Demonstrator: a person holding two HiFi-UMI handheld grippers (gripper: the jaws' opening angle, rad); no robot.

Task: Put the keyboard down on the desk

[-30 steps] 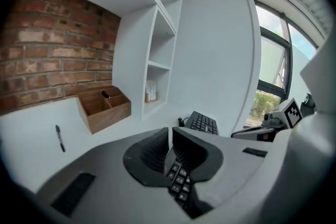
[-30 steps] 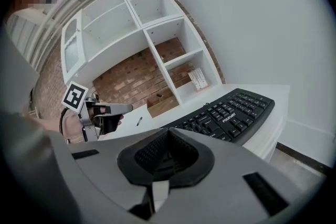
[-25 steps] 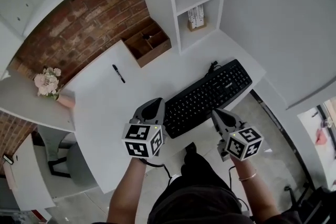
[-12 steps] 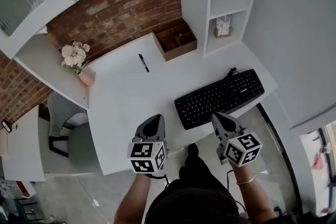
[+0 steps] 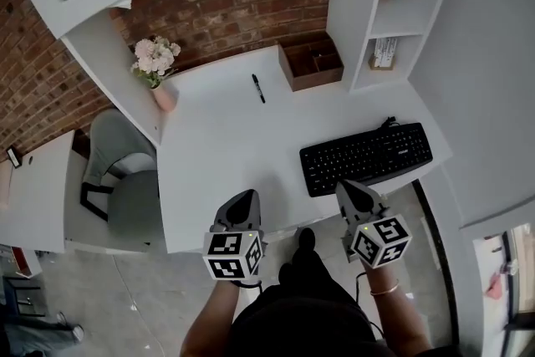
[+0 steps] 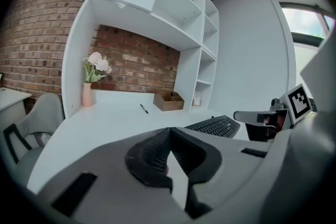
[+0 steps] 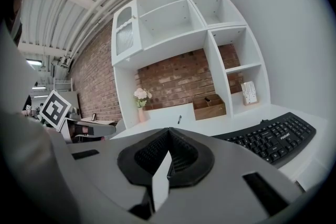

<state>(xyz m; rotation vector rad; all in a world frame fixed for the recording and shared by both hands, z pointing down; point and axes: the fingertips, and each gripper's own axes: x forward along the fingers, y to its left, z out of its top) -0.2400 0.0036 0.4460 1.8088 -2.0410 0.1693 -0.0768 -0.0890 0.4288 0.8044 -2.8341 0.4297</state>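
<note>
Head view: the keyboard [image 5: 366, 159] is seen lying flat on the right part of the white desk [image 5: 217, 146], its long front side close to the desk's front edge and its cable at the back. The left gripper [image 5: 243, 198] is held at the desk's front edge, well apart from the keyboard. The right gripper [image 5: 348, 187] is held near the keyboard's front left corner. The floor, a grey chair [image 5: 125, 180] at the desk's left side and both forearms are shown in this view only.

Jaw state is read from the gripper views: both pairs of jaws are closed tip to tip, with nothing held between them. The ceiling pipes and the upper shelf compartments are shown only in these views. In the right gripper view the keyboard is seen off to the right, clear of the jaws.

A wide bare area of desk is left between the keyboard and the vase of flowers [image 5: 155, 63]. A pen [image 5: 258, 88] and a wooden organiser [image 5: 316, 64] are placed towards the back, by the brick wall.

Compared with one second earlier, the left gripper is no longer beside the keyboard's left end; it has been drawn away to the left. The keyboard's place on the desk is unchanged.
</note>
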